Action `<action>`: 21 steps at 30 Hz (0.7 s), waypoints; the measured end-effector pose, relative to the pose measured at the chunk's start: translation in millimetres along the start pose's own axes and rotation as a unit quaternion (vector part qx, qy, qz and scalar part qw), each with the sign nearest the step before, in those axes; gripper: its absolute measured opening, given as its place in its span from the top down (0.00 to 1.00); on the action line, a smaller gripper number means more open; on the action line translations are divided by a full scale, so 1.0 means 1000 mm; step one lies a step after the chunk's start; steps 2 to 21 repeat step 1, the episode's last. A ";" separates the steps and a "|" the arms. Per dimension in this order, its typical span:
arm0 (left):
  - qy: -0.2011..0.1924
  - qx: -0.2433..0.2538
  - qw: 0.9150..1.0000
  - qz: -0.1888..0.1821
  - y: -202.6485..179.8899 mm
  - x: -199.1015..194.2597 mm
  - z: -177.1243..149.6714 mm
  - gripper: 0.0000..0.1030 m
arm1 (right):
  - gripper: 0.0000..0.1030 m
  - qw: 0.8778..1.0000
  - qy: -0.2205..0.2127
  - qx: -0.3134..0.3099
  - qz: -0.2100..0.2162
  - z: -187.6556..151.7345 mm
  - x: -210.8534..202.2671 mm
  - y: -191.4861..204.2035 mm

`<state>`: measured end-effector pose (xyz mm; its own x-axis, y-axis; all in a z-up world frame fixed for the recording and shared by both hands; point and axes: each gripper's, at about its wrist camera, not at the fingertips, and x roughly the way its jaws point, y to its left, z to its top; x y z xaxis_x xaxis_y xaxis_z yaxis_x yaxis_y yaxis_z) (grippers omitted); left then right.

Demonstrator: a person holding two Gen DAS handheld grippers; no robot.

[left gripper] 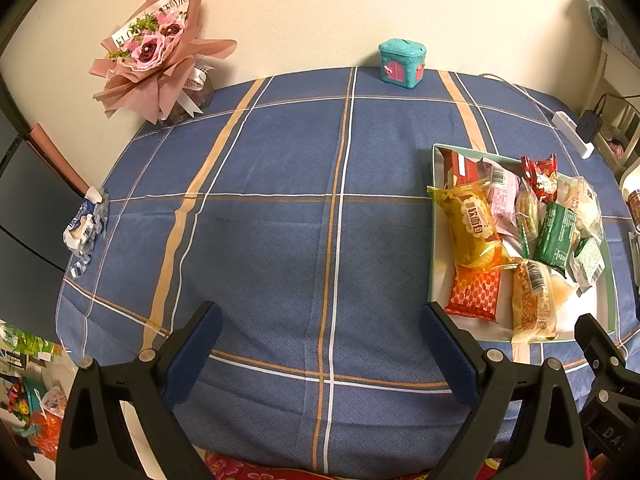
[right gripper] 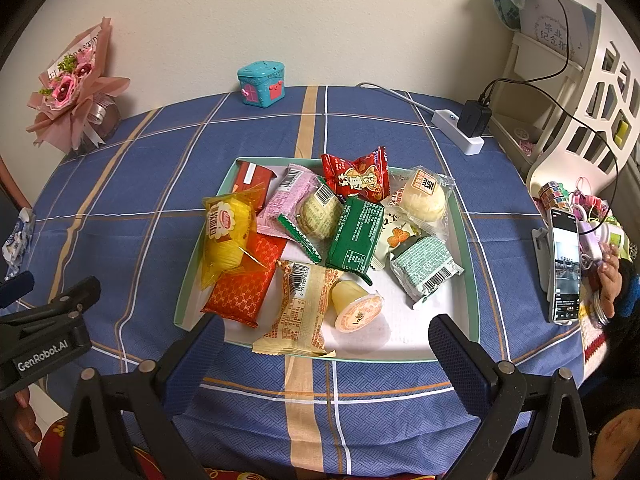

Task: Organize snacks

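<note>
Snack tray (right gripper: 470,280): light, crinkly, slippery packets; jelly cup (right gripper: 357,307) fragile | pinch at sealed edges | left claw (left gripper: 320,354), right claw (right gripper: 326,364) spread, empty, near tray's front rim

A pink-wrapped flower bouquet (right gripper: 74,92) leans against the wall at the table's far left corner, and a teal house-shaped box (right gripper: 261,83) stands at the far edge on the blue plaid tablecloth (left gripper: 280,220). On the right, a white power strip (right gripper: 460,130) carries a black charger (right gripper: 475,117), near a white openwork shelf (right gripper: 592,92). A lit phone (right gripper: 565,266) lies at the right edge.
</note>
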<state>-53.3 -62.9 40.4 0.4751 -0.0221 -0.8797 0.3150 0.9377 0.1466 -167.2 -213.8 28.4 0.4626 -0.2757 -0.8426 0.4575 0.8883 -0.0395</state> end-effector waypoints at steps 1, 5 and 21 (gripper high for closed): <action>0.001 0.000 1.000 -0.001 0.000 0.000 0.000 0.04 | 0.00 1.000 0.000 0.000 0.000 0.000 0.000 0.000; 0.001 0.000 1.000 -0.001 0.000 0.000 0.000 0.04 | 0.00 1.000 0.000 0.000 0.000 0.000 0.000 0.000; 0.001 0.000 1.000 -0.001 0.000 0.000 0.000 0.04 | 0.00 1.000 0.000 0.000 0.000 0.000 0.000 0.000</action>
